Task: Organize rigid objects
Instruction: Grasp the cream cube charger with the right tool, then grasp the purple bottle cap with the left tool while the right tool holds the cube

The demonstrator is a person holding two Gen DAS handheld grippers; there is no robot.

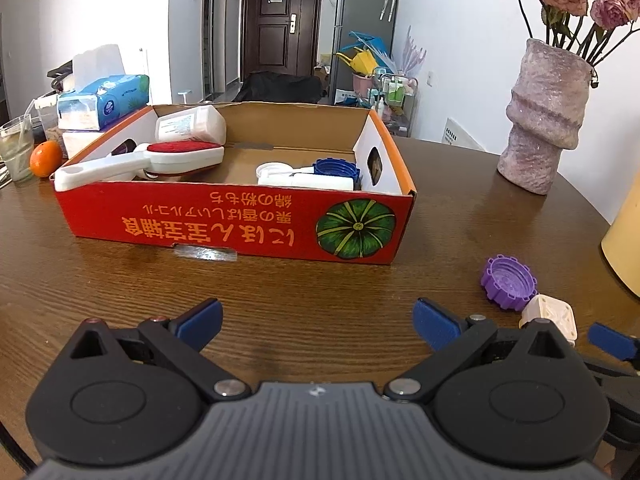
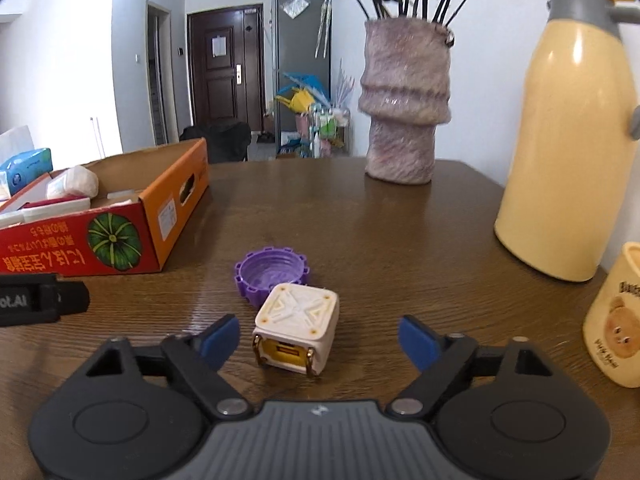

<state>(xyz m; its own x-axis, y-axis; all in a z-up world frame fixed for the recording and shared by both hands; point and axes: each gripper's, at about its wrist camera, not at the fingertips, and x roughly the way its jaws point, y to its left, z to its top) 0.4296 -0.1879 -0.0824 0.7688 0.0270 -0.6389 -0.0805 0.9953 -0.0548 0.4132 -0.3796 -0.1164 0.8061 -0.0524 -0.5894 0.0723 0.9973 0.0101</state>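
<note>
A red cardboard box (image 1: 240, 224) stands on the wooden table and holds a lint brush (image 1: 160, 158), a white bottle (image 1: 192, 124), a blue cap (image 1: 334, 168) and white pieces. The box also shows at the left of the right wrist view (image 2: 120, 236). A purple cap (image 2: 272, 274) and a cream cube (image 2: 298, 328) lie on the table right of the box; both show in the left wrist view, cap (image 1: 508, 282) and cube (image 1: 550, 318). My left gripper (image 1: 318, 322) is open and empty in front of the box. My right gripper (image 2: 318, 338) is open, with the cube between its fingers, apart from both.
A pink vase (image 2: 404, 108) with flowers stands at the back. A yellow thermos (image 2: 568, 152) and a yellow mug (image 2: 616, 320) stand at the right. Left of the box are tissue packs (image 1: 102, 98), an orange (image 1: 46, 158) and a glass (image 1: 16, 148).
</note>
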